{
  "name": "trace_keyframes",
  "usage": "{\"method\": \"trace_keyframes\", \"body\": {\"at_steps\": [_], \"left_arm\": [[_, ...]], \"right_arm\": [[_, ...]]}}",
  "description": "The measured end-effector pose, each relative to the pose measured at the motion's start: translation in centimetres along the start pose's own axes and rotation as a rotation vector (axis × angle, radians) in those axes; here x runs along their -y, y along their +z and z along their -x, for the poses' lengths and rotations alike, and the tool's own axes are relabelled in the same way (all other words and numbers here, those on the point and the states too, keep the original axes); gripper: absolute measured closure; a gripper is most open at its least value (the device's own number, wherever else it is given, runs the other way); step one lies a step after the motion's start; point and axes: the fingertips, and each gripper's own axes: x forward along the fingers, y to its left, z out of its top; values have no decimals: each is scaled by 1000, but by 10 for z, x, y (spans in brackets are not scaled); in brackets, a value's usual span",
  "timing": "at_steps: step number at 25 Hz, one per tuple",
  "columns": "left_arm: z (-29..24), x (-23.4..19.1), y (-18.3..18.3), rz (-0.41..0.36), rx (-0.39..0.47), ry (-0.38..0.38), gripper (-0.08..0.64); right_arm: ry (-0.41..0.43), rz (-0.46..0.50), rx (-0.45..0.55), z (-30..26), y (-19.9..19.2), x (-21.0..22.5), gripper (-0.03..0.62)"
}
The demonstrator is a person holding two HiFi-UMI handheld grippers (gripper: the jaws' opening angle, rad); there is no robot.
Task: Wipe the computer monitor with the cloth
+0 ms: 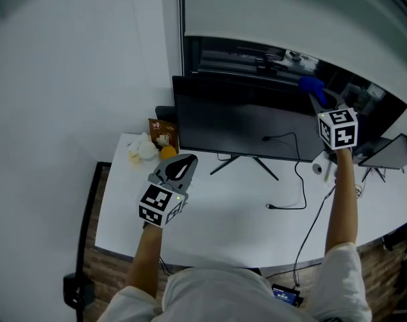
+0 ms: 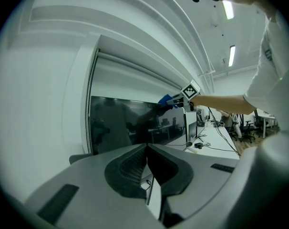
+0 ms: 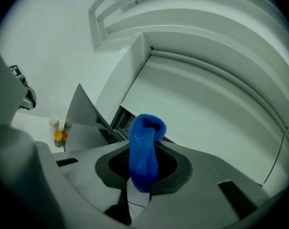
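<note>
The black computer monitor stands on its stand at the back of the white table. My right gripper is shut on a blue cloth and holds it at the monitor's top right corner. In the right gripper view the cloth sticks up out of the shut jaws. My left gripper hovers low over the table, left of the monitor stand, jaws shut with nothing in them. The left gripper view looks along the dark screen to the cloth at its far end.
A snack packet, an orange and white wrapped items lie at the table's back left corner. A black cable trails from the monitor across the table. A tape roll and a second screen sit at the right. A wall stands to the left.
</note>
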Motion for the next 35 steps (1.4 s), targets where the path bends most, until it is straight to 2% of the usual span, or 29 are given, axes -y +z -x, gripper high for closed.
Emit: {"method": "trace_keyframes", "body": {"at_steps": [3, 7, 14, 20, 26, 29, 35], "left_arm": [[7, -7, -2, 7, 3, 14, 541], [24, -24, -10, 24, 2, 54, 541], [62, -54, -28, 69, -19, 133, 541], [97, -81, -48, 111, -38, 216, 541], [125, -89, -70, 169, -55, 273, 541], [134, -91, -80, 184, -74, 288, 541], [154, -97, -97, 208, -104, 325, 541]], "right_arm": [[50, -1, 6, -13, 26, -38, 517], [159, 27, 7, -28, 63, -96, 514], [271, 44, 68, -56, 116, -175, 515], [339, 70, 126, -80, 160, -243, 512], [346, 63, 170, -99, 200, -297, 512], [329, -9, 199, -104, 219, -314, 514], [351, -414, 312, -93, 239, -325, 515]]}}
